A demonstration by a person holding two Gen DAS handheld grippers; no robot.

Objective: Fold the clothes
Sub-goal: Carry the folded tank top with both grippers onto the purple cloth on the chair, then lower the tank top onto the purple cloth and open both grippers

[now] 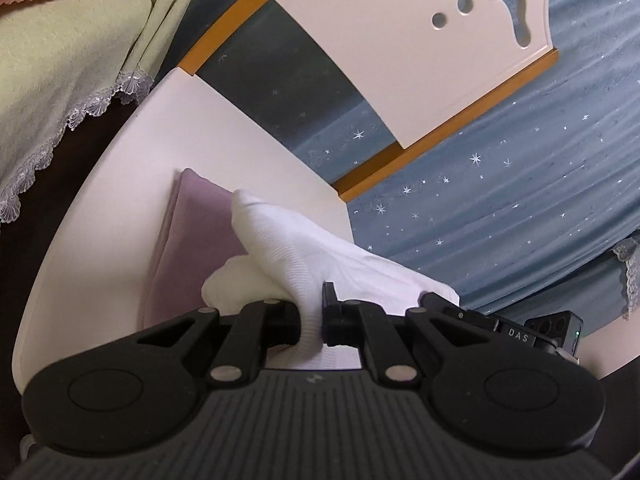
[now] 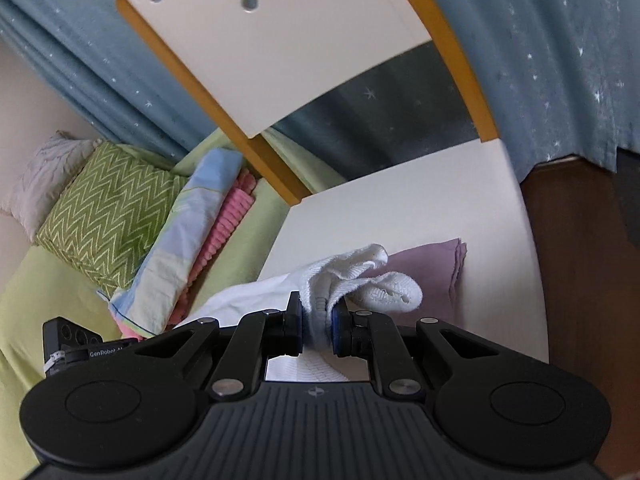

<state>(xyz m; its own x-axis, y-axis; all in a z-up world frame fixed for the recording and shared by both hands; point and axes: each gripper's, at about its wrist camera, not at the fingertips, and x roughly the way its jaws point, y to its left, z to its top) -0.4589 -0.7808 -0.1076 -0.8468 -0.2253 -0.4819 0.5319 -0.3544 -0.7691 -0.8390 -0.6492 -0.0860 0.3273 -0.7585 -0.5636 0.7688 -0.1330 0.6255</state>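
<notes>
1. Left wrist view: one black two-finger left gripper point(image 1: 311, 320) is clamped narrow on a bunched fold of one white ribbed knit garment point(image 1: 296, 256). The garment drapes over one folded mauve cloth point(image 1: 192, 240), smooth and rectangular, on the white chair seat point(image 1: 132, 184) near its front edge.
2. Right wrist view: one black right gripper point(image 2: 318, 330) pinches the same white knit point(image 2: 352, 276), bunched beside the mauve cloth point(image 2: 436, 264) on the seat point(image 2: 400, 192). Two round holes pierce the white chair back point(image 2: 288, 52).

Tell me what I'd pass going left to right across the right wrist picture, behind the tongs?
White pillow → zigzag green cushion → folded blue quilt → pink blanket → white garment → folded purple cloth → brown floor.
</notes>
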